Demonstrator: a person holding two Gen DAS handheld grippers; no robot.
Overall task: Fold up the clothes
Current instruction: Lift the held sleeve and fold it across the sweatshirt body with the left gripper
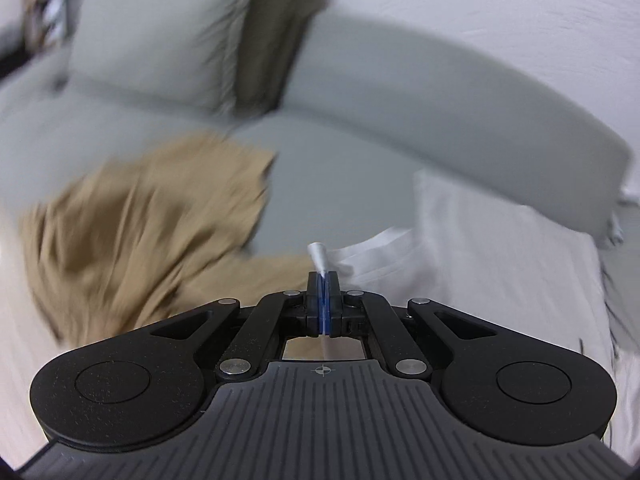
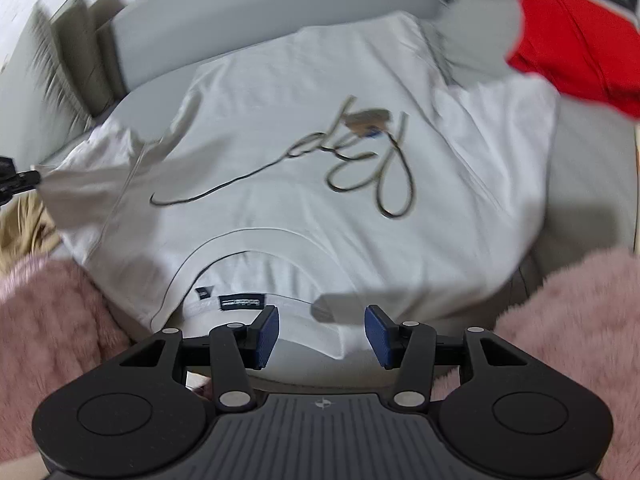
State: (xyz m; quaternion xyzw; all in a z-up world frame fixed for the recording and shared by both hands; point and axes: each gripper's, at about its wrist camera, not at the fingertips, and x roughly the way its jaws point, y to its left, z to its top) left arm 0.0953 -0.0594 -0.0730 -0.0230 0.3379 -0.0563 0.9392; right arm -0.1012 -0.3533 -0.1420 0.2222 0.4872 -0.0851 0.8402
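1. Lying flat in the middle of the right wrist view is a white T-shirt with dark loopy writing on its front, spread on a grey sofa.
2. Its collar with a small dark label sits low in the frame, just above the right gripper.
3. The right gripper's blue pads are spread apart over the collar edge and pinch nothing.
4. At the far left edge of that view, the left gripper holds one sleeve of the shirt pulled out to the side.
5. In the left wrist view, the left gripper is pressed together on a thin bit of white cloth poking up between its tips.
6. A tan garment lies blurry at the left of that view.
7. A red garment sits in the upper right of the right wrist view.
8. Pink fluffy fabric fills both lower corners there.
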